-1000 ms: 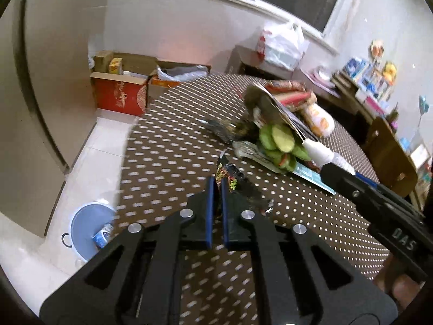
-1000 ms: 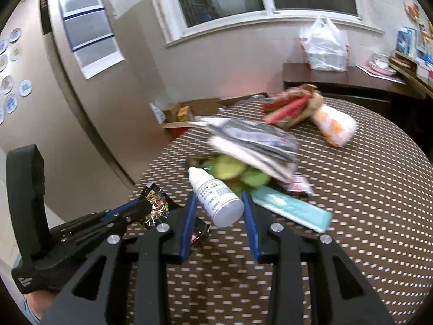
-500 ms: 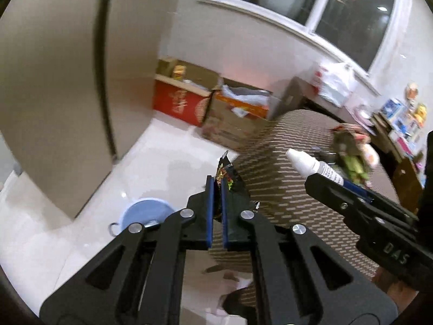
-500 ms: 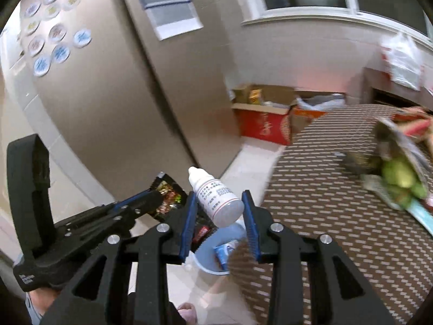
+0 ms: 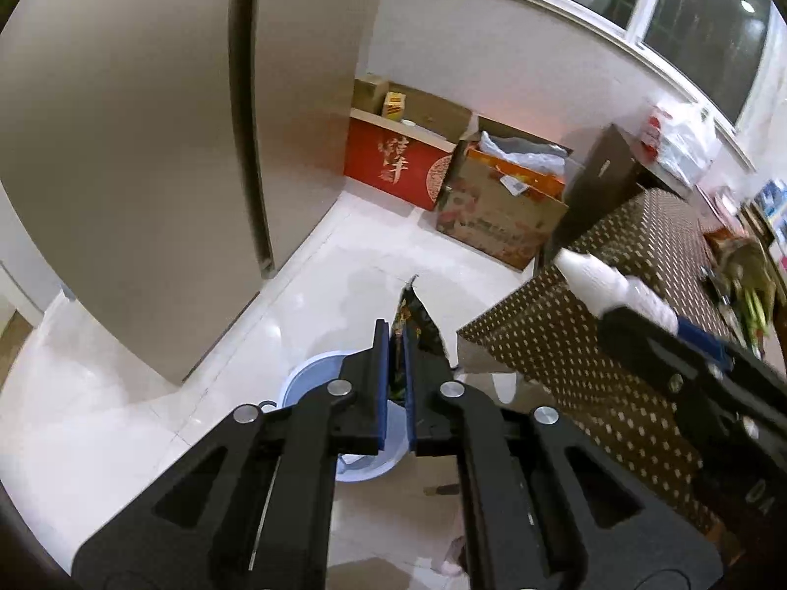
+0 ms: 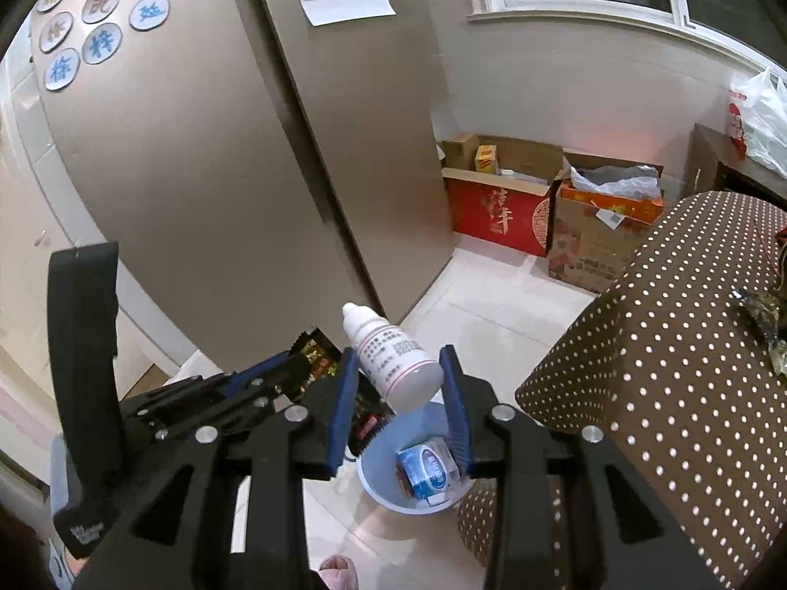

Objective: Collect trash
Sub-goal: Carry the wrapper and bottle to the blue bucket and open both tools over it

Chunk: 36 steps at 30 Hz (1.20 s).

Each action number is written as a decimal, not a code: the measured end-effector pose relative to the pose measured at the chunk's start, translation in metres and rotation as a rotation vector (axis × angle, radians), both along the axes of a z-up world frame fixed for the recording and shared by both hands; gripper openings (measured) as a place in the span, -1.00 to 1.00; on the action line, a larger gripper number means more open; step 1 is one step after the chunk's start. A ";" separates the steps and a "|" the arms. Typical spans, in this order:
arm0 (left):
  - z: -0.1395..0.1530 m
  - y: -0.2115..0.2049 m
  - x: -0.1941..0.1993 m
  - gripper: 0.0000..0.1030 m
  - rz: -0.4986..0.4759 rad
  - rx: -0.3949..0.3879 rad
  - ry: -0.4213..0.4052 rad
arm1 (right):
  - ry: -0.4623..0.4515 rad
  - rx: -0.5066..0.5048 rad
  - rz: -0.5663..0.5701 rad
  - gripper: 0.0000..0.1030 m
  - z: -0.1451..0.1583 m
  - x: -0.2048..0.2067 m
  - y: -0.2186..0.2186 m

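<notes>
Trash hangs over the blue bin (image 6: 374,484) on the floor: left gripper (image 5: 395,344) jaws clamped on a snack wrapper (image 5: 410,312), right gripper (image 6: 399,383) jaws clamped on a white dropper bottle (image 6: 393,361). Centre each above the bin before releasing, clear of the worktop (image 6: 688,344) edge.

Bin (image 6: 388,496) on floor (image 6: 497,314) just left of tabletop (image 6: 688,344) edge, carton (image 6: 428,467) inside. Bottle (image 6: 393,364) and wrapper (image 5: 413,324) above bin. Boxes (image 6: 551,211) behind, against wall.
</notes>
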State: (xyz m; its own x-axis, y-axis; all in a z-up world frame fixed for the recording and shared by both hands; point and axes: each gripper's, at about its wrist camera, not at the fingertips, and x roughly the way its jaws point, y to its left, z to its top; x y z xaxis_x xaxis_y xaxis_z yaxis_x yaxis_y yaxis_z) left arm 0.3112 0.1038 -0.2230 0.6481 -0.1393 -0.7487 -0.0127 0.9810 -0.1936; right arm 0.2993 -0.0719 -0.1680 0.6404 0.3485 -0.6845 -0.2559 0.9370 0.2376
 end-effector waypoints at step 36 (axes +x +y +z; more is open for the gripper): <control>-0.006 0.061 -0.002 0.19 0.181 0.078 -0.002 | -0.009 0.033 0.014 -0.16 -0.030 0.046 0.037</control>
